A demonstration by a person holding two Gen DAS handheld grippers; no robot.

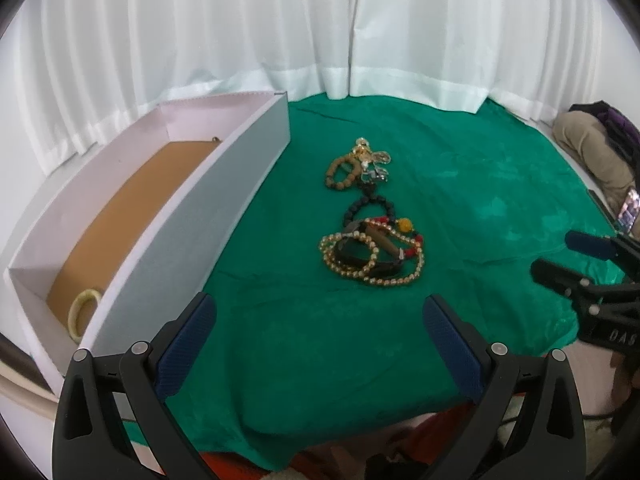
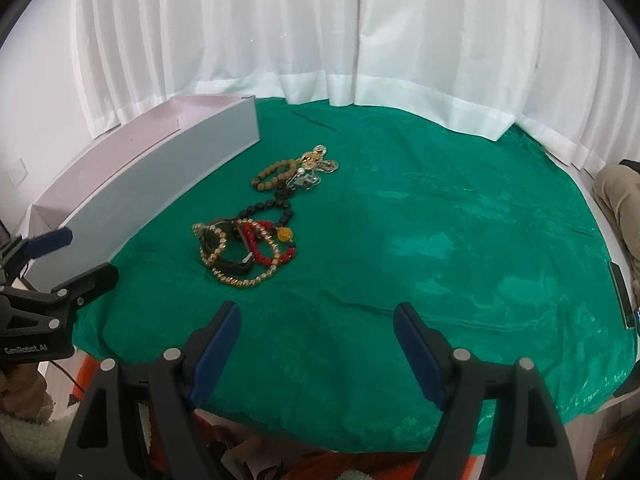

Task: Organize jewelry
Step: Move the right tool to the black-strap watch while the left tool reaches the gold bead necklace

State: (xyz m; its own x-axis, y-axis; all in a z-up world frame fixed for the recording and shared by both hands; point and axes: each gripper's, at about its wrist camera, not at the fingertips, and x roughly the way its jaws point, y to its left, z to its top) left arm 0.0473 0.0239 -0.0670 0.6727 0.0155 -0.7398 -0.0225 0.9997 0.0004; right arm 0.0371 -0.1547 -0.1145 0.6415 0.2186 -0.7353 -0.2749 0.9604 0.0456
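Currently both grippers hang above the near edge of the table, angled down toward the cloth, neither touching anything. Left gripper [image 1: 320, 322]: jaws wide apart, nothing between them, only bare cloth below. Right gripper [image 2: 317, 328]: same, spread wide and empty. Each one shows up at the edge of the other's view, the right gripper at the far right of the left wrist view, the left gripper at the far left of the right wrist view, jaws visibly parted there too.

Fingers are black plastic with round metal pivot pins; pads [image 1: 188, 344] are dark blue with a fine ribbed texture.

Green cloth [image 2: 440, 240] covers the table, velvety sheen, a few creases. White pleated curtain [image 1: 320, 28] hangs behind it.

Jewelry pile [image 1: 370, 236] lies mid-cloth, ahead of both grippers and well clear of the fingertips. It is roughly centred ahead of the left jaws and ahead-left of the right jaws. Contents: gold bead strand [image 1: 374, 276] in loose loops nearest the fingers, tangled with a black band, red beads and one amber-yellow bead; black bead bracelet [image 1: 366, 208] behind that; brown wooden bead bracelet [image 1: 342, 172] and small gold and silver metal pieces farthest away.

Long box [image 1: 208, 216], white walls, brown floor, open top, stands on the left side of the cloth. Pale ring-shaped bangle [image 1: 85, 312] rests in its near end against the wall.
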